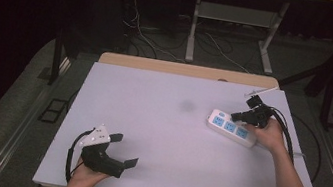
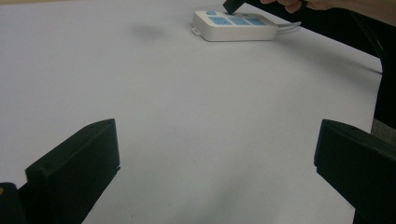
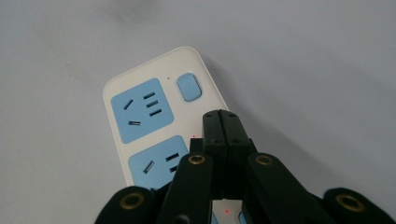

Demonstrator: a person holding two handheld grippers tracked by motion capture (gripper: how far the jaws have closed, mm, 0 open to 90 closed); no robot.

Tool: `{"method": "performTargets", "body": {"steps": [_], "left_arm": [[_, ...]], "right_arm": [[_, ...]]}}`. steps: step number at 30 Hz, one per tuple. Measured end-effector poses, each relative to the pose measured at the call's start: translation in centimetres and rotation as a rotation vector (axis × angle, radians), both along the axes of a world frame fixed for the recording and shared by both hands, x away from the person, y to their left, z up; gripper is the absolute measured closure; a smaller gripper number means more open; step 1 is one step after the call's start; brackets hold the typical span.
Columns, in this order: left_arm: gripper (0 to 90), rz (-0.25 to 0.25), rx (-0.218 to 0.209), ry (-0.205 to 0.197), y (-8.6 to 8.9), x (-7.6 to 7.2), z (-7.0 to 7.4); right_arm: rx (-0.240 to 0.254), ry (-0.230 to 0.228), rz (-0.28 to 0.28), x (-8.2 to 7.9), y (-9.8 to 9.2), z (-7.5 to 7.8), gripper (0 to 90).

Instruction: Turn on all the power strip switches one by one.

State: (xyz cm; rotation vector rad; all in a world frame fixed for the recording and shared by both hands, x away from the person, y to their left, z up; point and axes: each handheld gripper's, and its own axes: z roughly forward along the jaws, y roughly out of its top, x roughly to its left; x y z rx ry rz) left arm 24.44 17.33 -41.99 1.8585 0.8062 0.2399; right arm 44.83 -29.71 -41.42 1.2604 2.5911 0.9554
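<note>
A white power strip (image 1: 231, 127) with blue socket faces lies on the right side of the white table top (image 1: 160, 123). In the right gripper view the power strip (image 3: 154, 112) shows a blue switch (image 3: 189, 87) at its far end and a small red light. My right gripper (image 1: 236, 117) hovers just over the strip near the switch end, jaws pressed together with nothing between them (image 3: 221, 116). My left gripper (image 1: 126, 150) rests near the table's front left, jaws wide apart and empty (image 2: 215, 158). The left gripper view shows the power strip (image 2: 236, 25) far off.
A white cord (image 1: 299, 155) leaves the strip toward the table's right edge. A thin white stick (image 1: 261, 92) lies at the far right corner. Beyond the table stand a desk frame (image 1: 230, 28) and loose cables (image 1: 143, 34) on the floor.
</note>
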Motion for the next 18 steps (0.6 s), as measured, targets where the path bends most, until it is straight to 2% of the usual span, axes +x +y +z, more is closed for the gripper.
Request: {"method": "performTargets", "body": {"steps": [3,9,13,18], "left_arm": [[0.0,0.001,0.001,-0.001,0.01,-0.05,0.02],[0.0,0.001,0.003,-0.001,0.02,-0.07,0.02],[0.0,0.0,0.005,-0.005,0.09,-0.12,0.08],[0.0,0.002,0.004,-0.003,0.12,-0.04,0.02]], "right_arm": [[0.016,0.01,-0.01,0.02,-0.18,-0.11,90.0],[0.02,-0.005,-0.021,-0.12,-0.2,-0.32,90.0],[-0.005,-0.016,-0.016,-0.23,0.06,-0.22,90.0],[-0.008,-0.016,-0.017,-0.28,0.15,-0.17,90.0]]}}
